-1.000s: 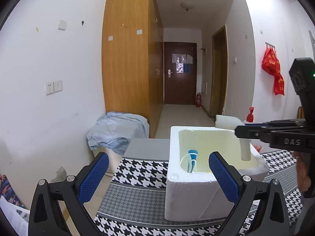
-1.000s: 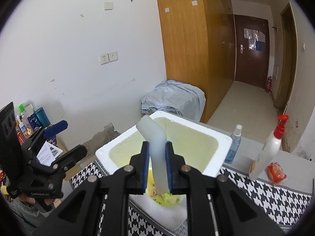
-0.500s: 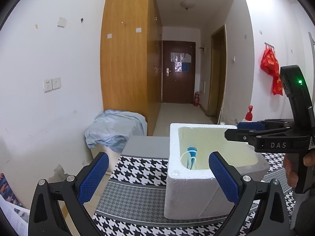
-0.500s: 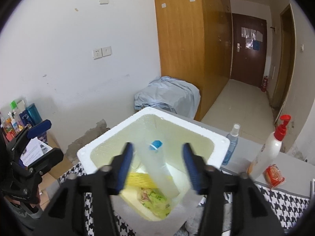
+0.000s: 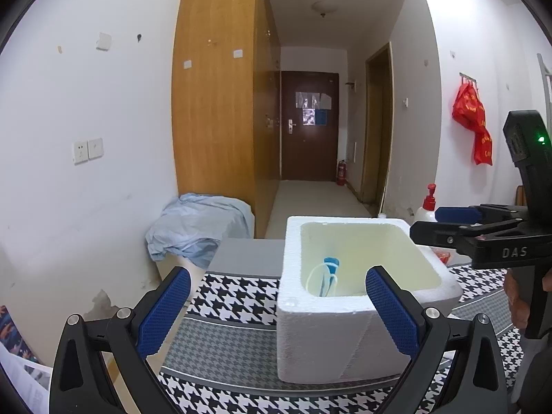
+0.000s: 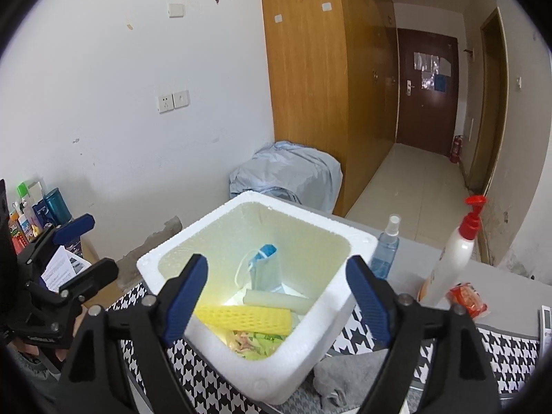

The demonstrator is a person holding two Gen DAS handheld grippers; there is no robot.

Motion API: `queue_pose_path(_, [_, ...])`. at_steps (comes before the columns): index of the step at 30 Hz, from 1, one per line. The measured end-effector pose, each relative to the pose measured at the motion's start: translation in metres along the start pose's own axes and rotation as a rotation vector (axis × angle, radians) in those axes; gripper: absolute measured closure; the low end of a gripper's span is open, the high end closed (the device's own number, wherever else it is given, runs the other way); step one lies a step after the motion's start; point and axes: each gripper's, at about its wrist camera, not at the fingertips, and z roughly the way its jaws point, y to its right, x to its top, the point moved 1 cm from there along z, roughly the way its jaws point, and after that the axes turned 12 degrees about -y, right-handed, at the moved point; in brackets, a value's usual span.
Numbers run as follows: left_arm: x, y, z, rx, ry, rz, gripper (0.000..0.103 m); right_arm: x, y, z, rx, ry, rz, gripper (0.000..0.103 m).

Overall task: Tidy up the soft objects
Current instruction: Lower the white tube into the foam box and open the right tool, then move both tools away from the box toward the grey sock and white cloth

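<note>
A white foam box (image 6: 331,314) stands on a houndstooth cloth (image 5: 238,296); it also shows in the left wrist view (image 5: 321,341). Inside lie a white foam tube (image 6: 276,301), a yellow foam net (image 6: 245,317), a blue face mask (image 6: 265,270) and a greenish packet (image 6: 255,341). My right gripper (image 6: 276,303) is open and empty above the box. My left gripper (image 5: 276,314) is open and empty, left of the box. A grey cloth (image 6: 348,376) lies beside the box.
A blue spray bottle (image 6: 386,248), a white pump bottle with red top (image 6: 452,258), a red packet (image 6: 467,300) and a remote (image 6: 545,324) sit right of the box. Bottles and boxes (image 6: 34,207) stand at far left. A covered bundle (image 5: 200,227) is behind the table.
My right gripper opened and let go of the white foam tube, which now lies in the box. The right gripper has drawn back a little; the left gripper stayed open.
</note>
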Motion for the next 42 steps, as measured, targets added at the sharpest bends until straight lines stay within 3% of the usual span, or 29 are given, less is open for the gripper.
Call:
queue_pose_path(22, [0.002,0.056,-0.019,0.01,0.055,0.09,0.001,-0.038,0.022,-0.038,-0.09,0.029,0.02,0.002])
queue_pose_path(42, [-0.019,0.108,-0.023,-0.133,0.056,0.154,0.001,-0.086,0.049,-0.063,-0.139,0.035,0.055,0.002])
